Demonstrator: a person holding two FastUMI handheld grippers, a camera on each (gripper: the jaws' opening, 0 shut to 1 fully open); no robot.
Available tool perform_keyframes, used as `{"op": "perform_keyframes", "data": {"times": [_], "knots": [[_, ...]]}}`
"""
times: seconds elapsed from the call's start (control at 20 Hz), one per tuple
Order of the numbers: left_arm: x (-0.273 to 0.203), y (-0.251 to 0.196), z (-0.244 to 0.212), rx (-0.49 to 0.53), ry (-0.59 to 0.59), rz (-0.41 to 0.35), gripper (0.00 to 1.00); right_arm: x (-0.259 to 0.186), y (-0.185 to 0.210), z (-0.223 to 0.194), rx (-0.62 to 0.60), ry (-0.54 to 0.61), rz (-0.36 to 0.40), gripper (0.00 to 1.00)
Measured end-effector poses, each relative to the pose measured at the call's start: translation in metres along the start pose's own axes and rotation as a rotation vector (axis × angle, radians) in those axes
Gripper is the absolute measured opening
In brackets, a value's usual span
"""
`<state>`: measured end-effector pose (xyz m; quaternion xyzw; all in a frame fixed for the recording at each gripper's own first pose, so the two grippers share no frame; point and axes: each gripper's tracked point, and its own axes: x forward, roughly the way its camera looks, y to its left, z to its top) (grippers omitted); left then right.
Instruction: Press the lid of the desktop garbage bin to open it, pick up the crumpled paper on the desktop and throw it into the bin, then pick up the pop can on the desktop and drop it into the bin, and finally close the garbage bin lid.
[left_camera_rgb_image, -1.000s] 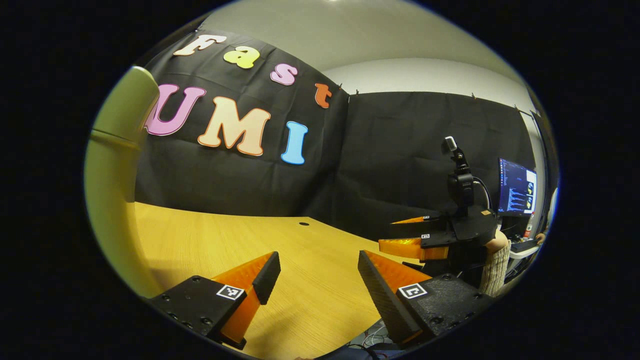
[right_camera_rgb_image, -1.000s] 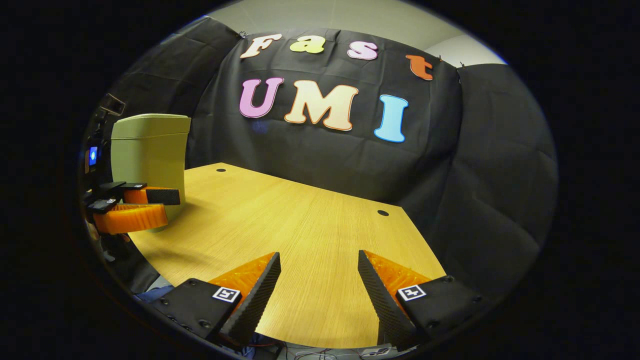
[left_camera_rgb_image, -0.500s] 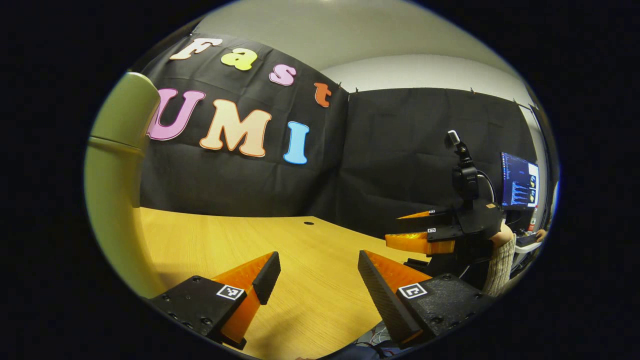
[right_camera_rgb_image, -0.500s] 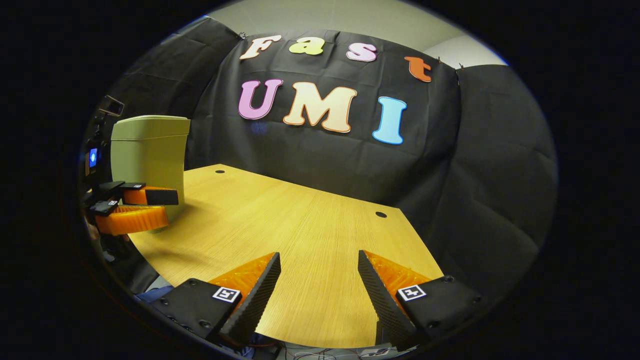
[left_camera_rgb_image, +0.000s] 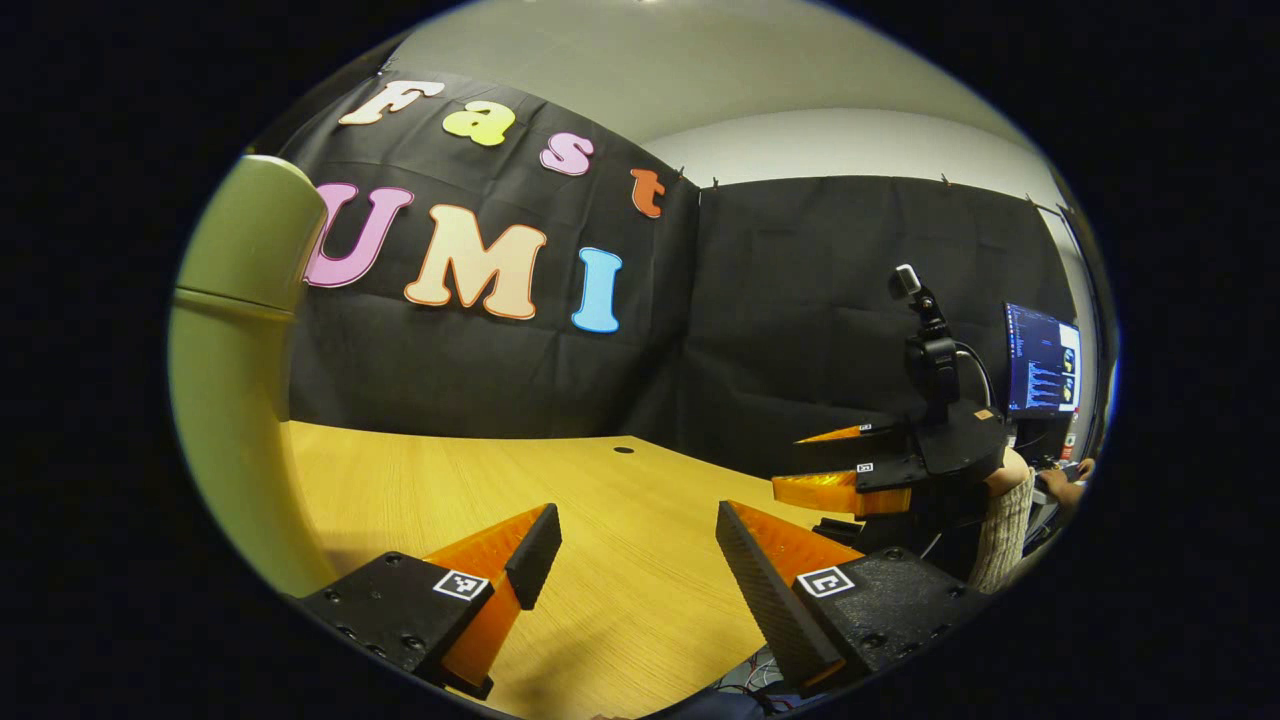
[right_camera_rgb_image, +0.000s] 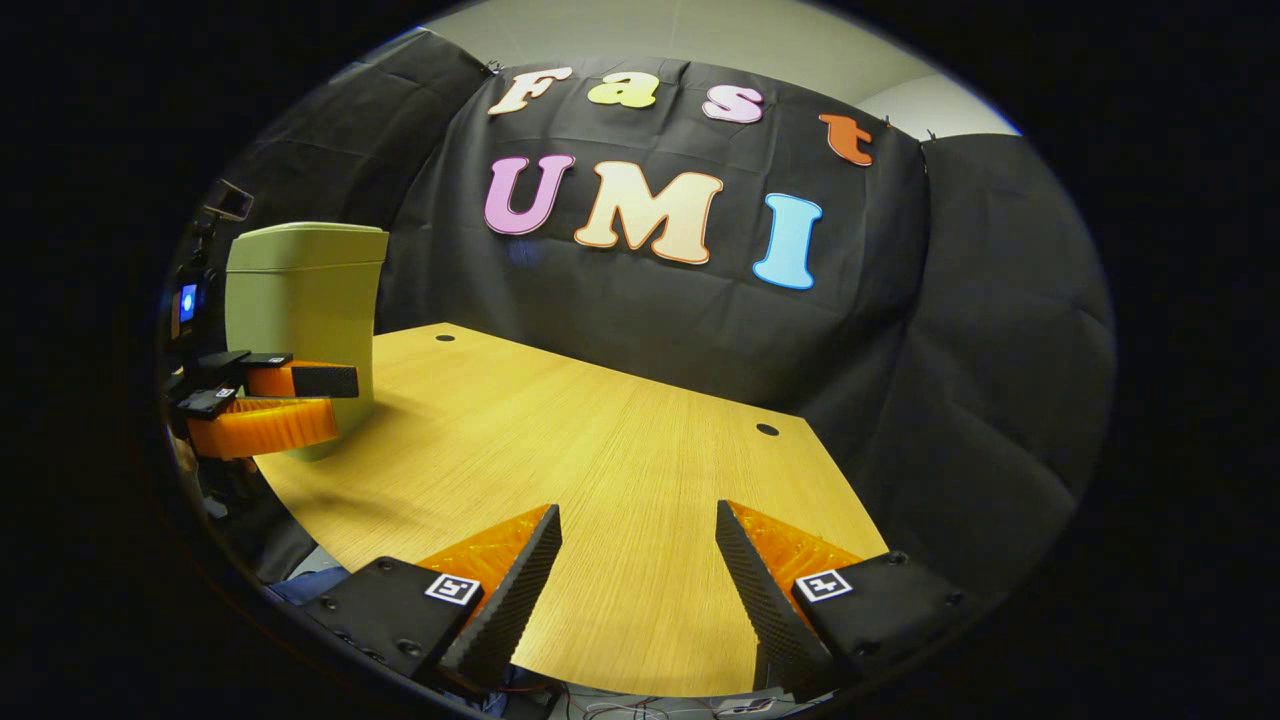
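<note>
Looks like the job is basically wrapped up, or possibly not begun. The garbage bin (right_camera_rgb_image: 300, 330) sits at the left of the right gripper view with its lid (right_camera_rgb_image: 308, 243) down, and I can't spot any paper or can on the desk (right_camera_rgb_image: 600, 480). Both the left gripper (left_camera_rgb_image: 630, 560) and right gripper (right_camera_rgb_image: 635, 560) are spread wide, holding nothing. If anything's left, it's checking that lid. The left gripper view adds a monitor (left_camera_rgb_image: 1042, 372) at the far right and the bin looming up close at the left edge.
</note>
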<state>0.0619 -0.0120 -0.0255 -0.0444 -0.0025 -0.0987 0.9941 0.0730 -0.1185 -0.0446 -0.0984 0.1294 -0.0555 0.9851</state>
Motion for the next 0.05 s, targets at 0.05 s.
{"op": "perform_keyframes", "data": {"times": [0.05], "knots": [[-0.0006,0.0003,-0.0005,-0.001,0.000,0.003,0.96,0.0004,0.0004,0.0005,-0.001,0.000,0.000,0.98]]}}
